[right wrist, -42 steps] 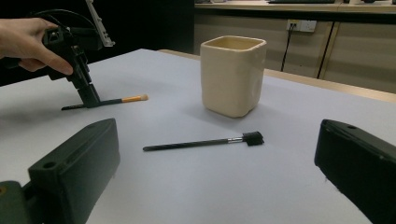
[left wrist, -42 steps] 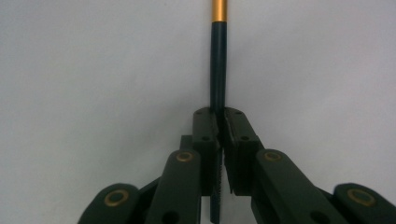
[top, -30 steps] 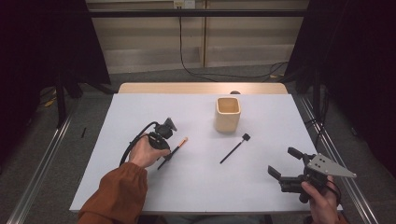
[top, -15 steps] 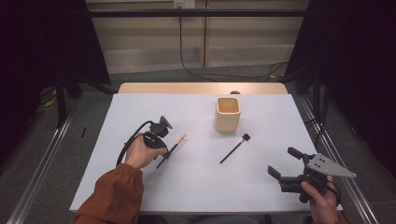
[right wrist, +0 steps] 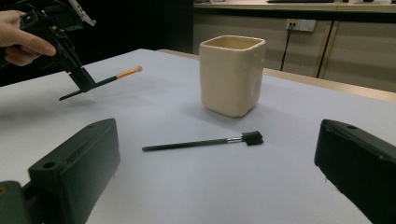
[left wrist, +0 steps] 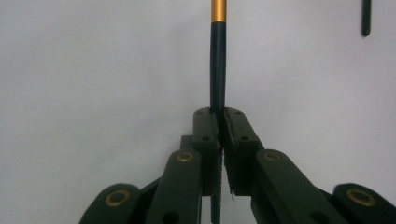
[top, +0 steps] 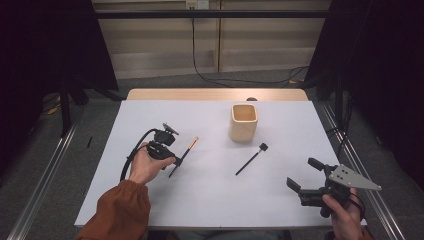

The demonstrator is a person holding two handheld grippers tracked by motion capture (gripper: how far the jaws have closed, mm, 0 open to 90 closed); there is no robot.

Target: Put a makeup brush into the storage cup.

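The left gripper (top: 172, 161) has its jaws closed tight on a slim dark brush (top: 183, 157) with a gold band and a pale orange tip. In the left gripper view the pads clamp the brush (left wrist: 217, 70) low on its handle, so most of its length runs straight out ahead of the jaws and a short tail pokes out behind them. In the right gripper view the brush (right wrist: 108, 79) hangs clear of the white tabletop (top: 210, 200), tilted with its orange tip higher than its dark tail end. From above, its long axis runs on a diagonal: the tip points toward the far right corner and the tail toward the near left corner. It sits over the left half of the tabletop, about midway between the near and far edges.

A second brush (top: 251, 158), all black with a square head, lies flat right of the middle, on a similar diagonal with its head toward the far side. A cream square cup (top: 244, 121) stands upright just beyond that head. The right gripper (top: 306, 181) hovers near the near right corner with its jaws spread wide and holding nothing.
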